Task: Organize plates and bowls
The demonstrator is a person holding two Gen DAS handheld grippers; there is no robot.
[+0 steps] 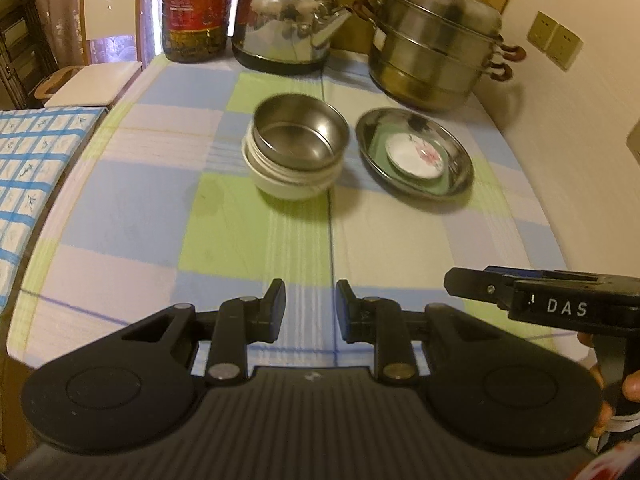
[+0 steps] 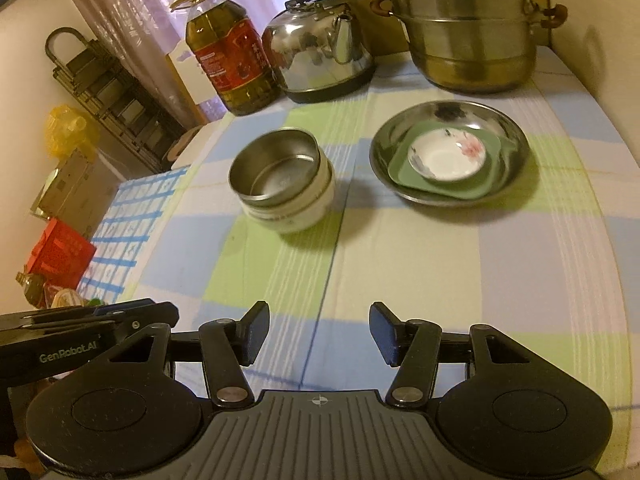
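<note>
A steel bowl (image 1: 300, 136) sits nested in a white bowl (image 1: 288, 184) at the table's middle; the stack also shows in the right wrist view (image 2: 280, 172). To its right a steel plate (image 1: 460, 148) holds a green square plate (image 1: 380, 140) with a small white flowered saucer (image 1: 416, 154) on top; the same stack shows in the right wrist view with the steel plate (image 2: 516, 136), green plate (image 2: 496, 164) and saucer (image 2: 448, 154). My left gripper (image 1: 311, 308) is open and empty near the front edge. My right gripper (image 2: 319, 332) is open and empty, beside the left one.
At the back stand an oil bottle (image 2: 232, 52), a steel kettle (image 2: 320, 52) and a stacked steamer pot (image 2: 468, 28). A wall runs along the right (image 1: 560, 128). A chair (image 1: 108, 20) and a lower blue-checked surface (image 1: 32, 168) lie left of the checked tablecloth (image 1: 160, 216).
</note>
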